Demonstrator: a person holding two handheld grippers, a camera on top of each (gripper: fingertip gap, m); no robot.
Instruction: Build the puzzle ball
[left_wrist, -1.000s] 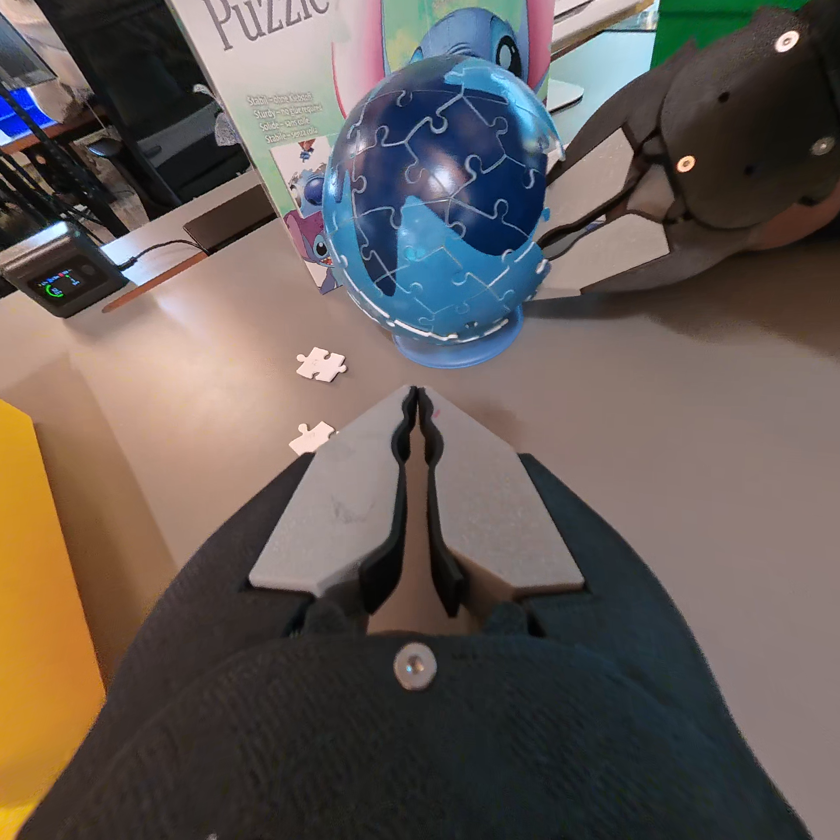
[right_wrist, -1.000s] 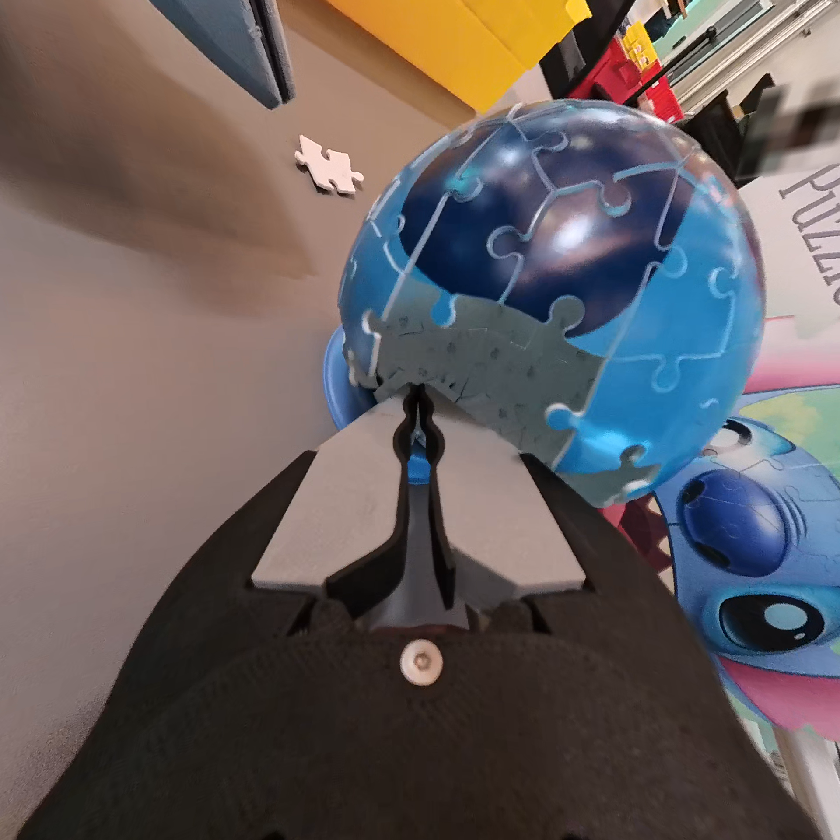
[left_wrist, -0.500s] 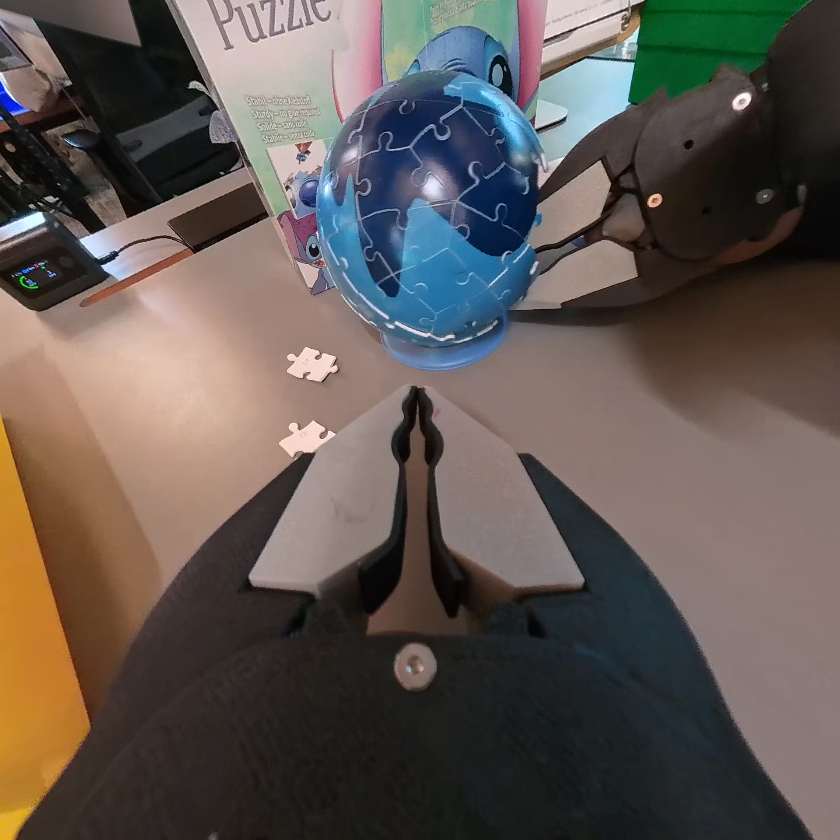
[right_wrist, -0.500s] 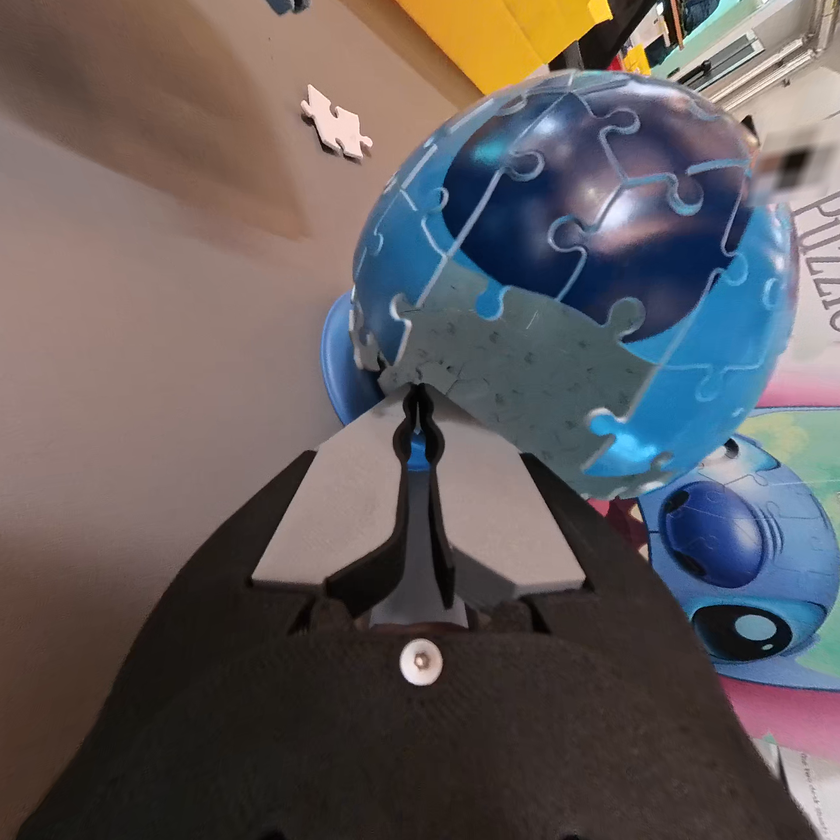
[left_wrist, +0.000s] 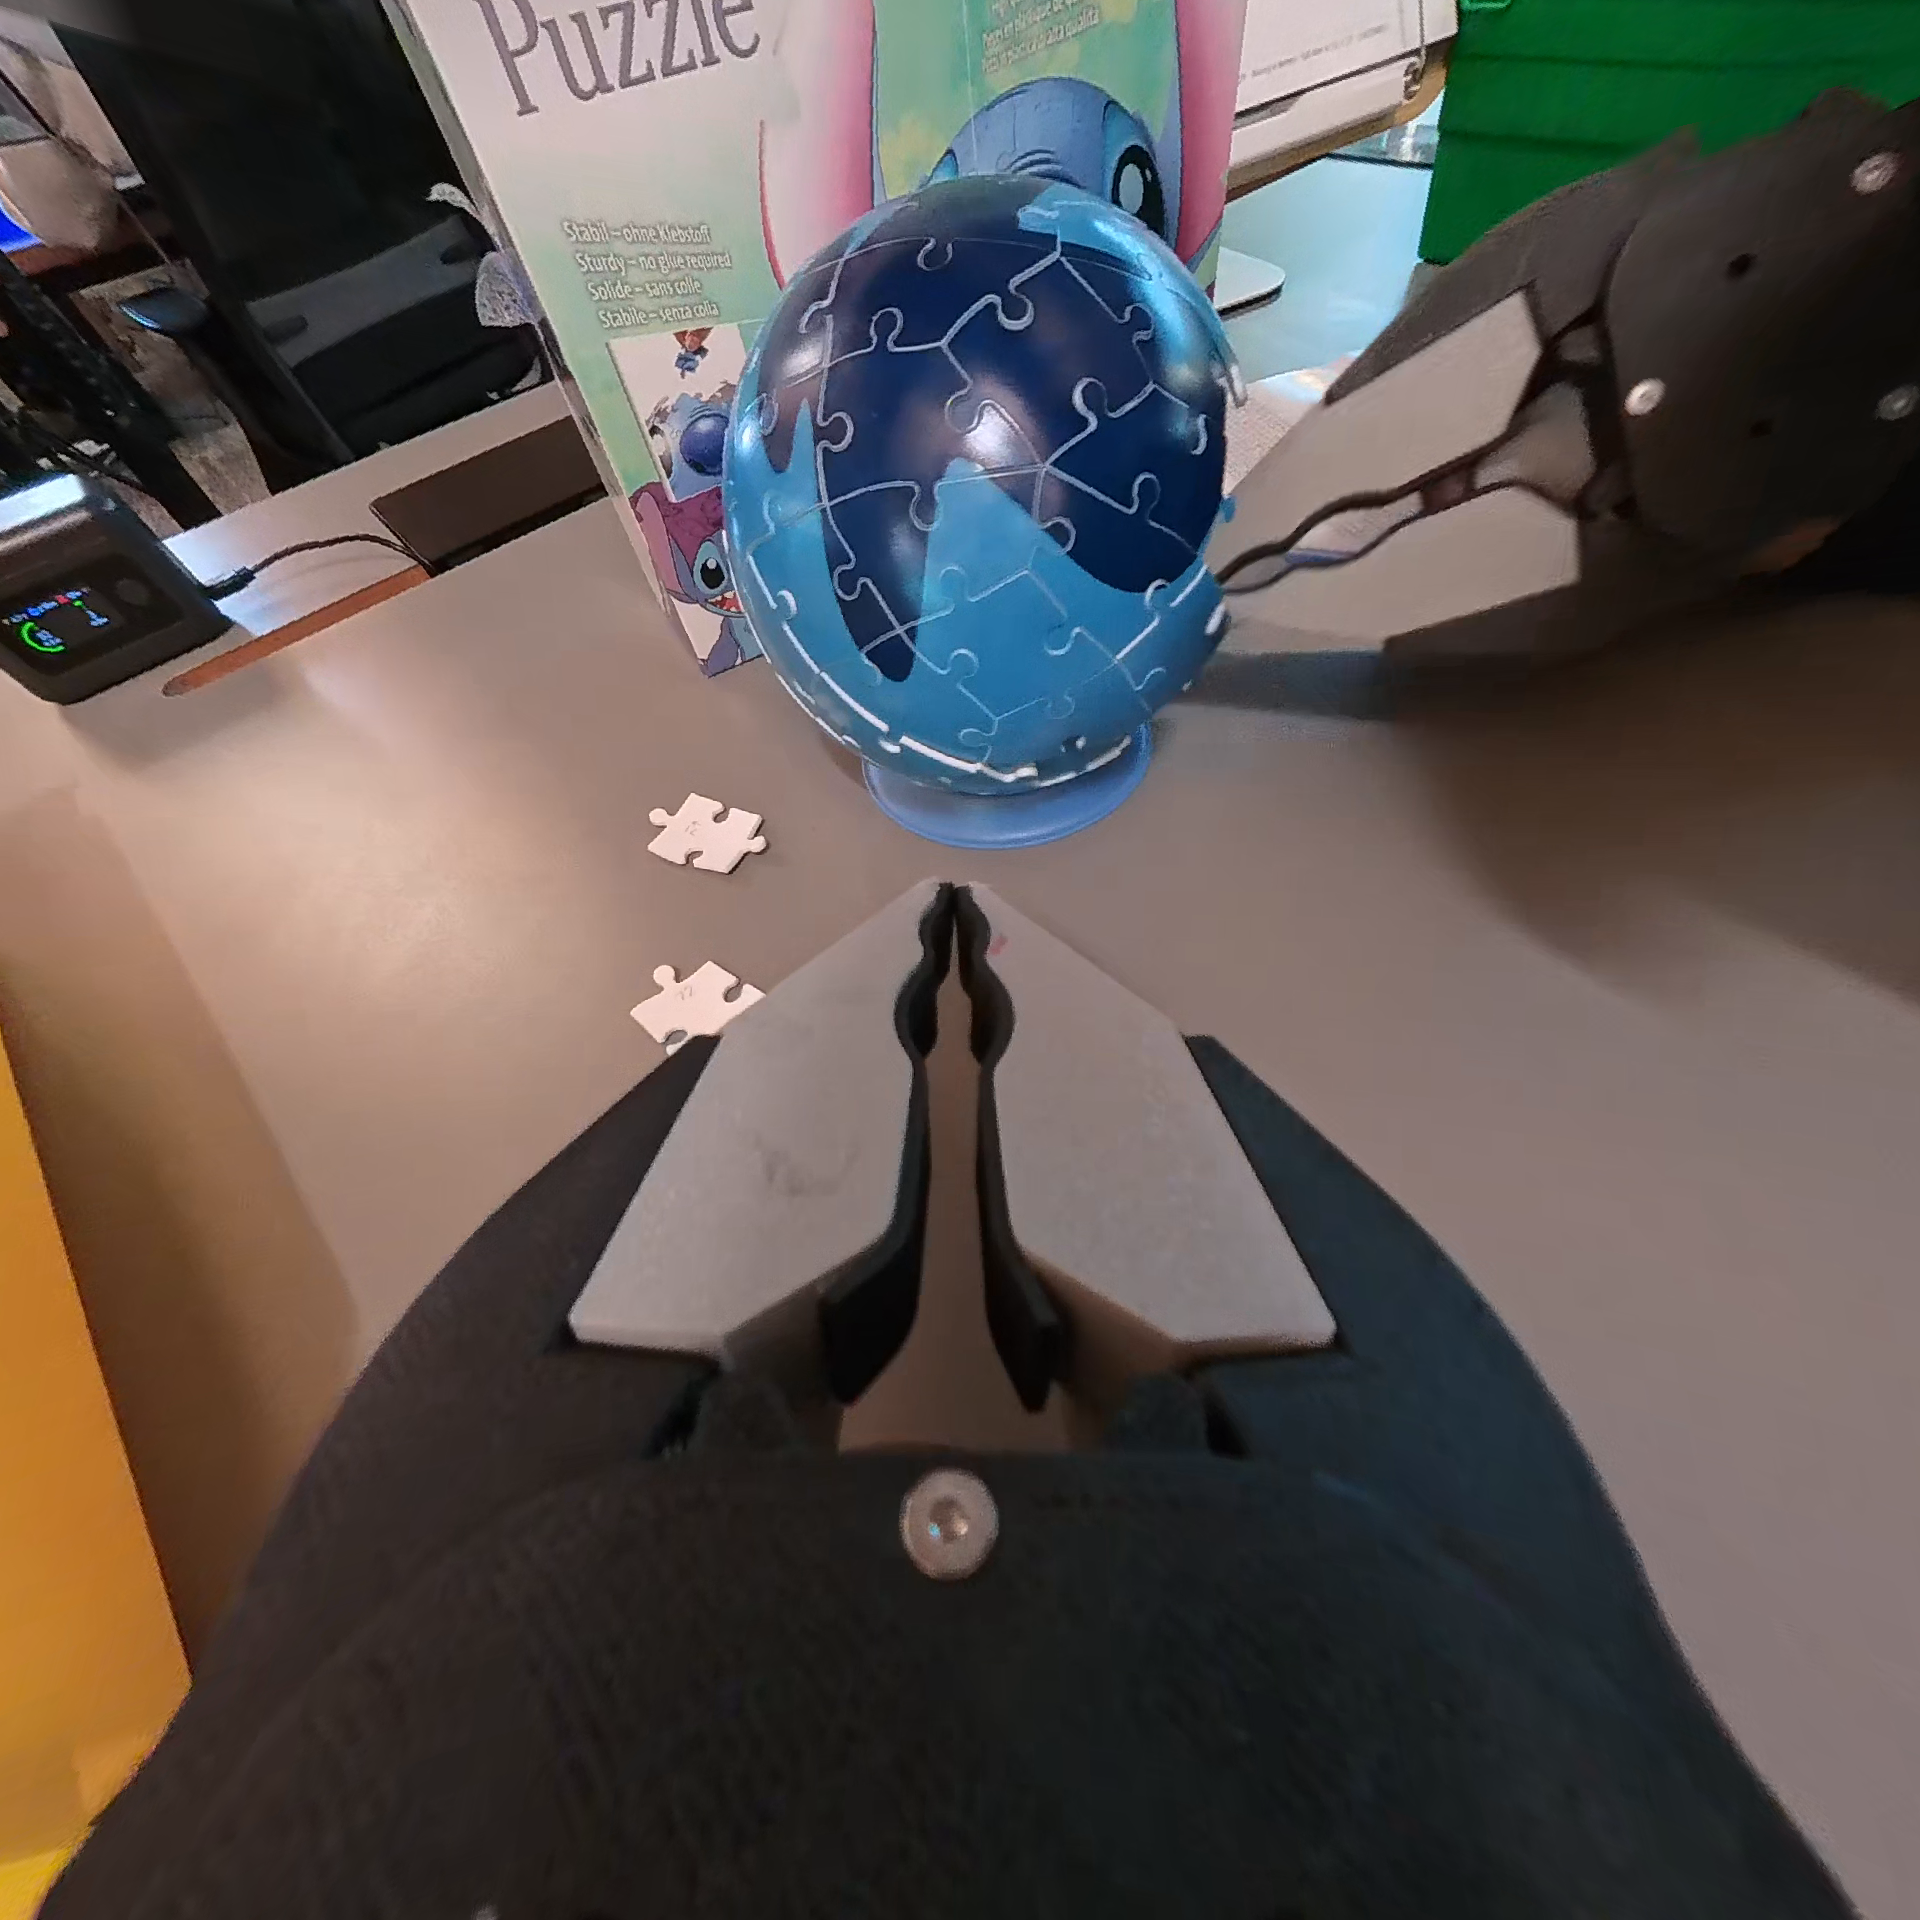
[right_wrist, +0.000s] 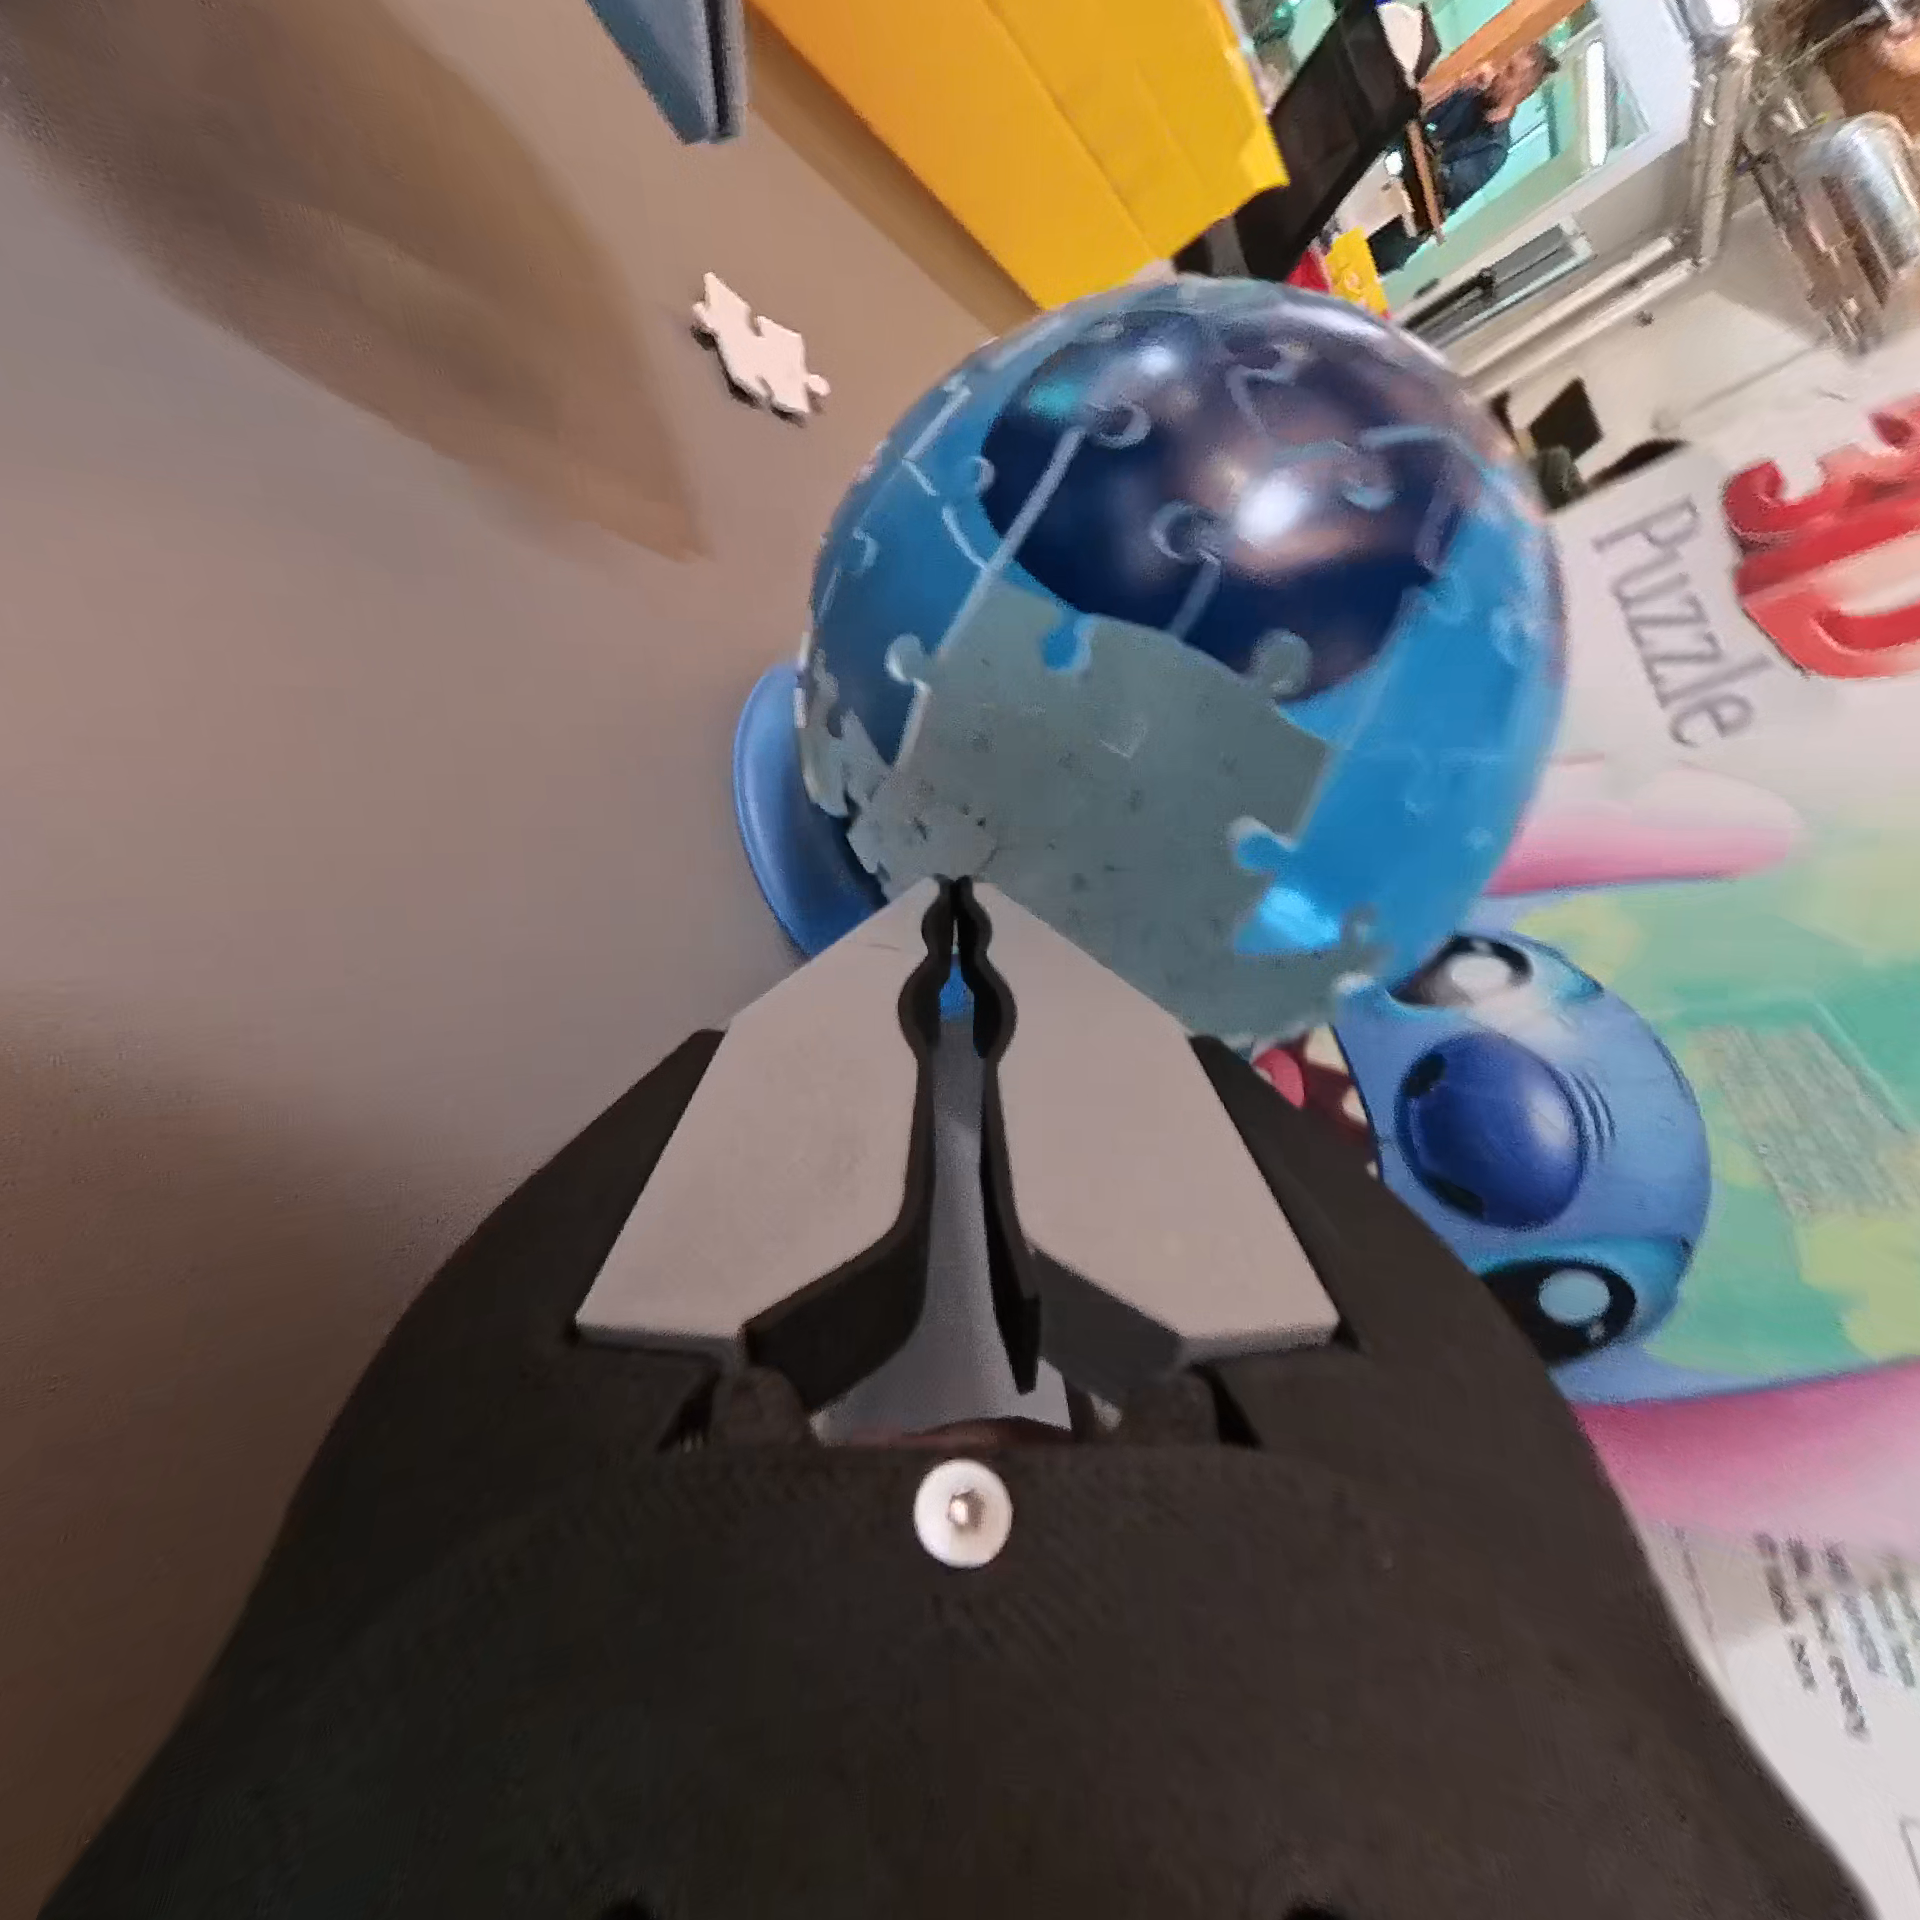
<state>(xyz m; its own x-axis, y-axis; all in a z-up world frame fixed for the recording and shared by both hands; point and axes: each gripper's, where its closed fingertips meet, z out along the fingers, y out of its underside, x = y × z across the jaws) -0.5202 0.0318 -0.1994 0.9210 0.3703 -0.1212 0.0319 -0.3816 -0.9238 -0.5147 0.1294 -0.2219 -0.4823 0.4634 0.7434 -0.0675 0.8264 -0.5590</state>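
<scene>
The blue puzzle ball (left_wrist: 977, 520) stands on its blue ring stand (left_wrist: 1008, 805) on the grey table. In the right wrist view the ball (right_wrist: 1247, 540) shows a grey unprinted patch (right_wrist: 1091, 810) low on its side. My right gripper (right_wrist: 956, 888) is shut, with its tips touching the lower edge of that patch; it also shows in the left wrist view (left_wrist: 1231, 577) at the ball's right side. My left gripper (left_wrist: 948, 894) is shut and empty, just short of the stand. Two white loose puzzle pieces (left_wrist: 707, 831) (left_wrist: 691, 1003) lie left of it.
The puzzle's box (left_wrist: 644, 208) stands right behind the ball. A black power unit with a lit screen (left_wrist: 83, 603) sits at the far left, a yellow bin (left_wrist: 62, 1455) at the left edge, and a green bin (left_wrist: 1662, 104) at the back right. The grippers' ends are close to 11 cm from one another.
My left gripper has drawn back a little from the ball. My right gripper has tilted and pulled back slightly, with its tips staying on the same edge of the ball.
</scene>
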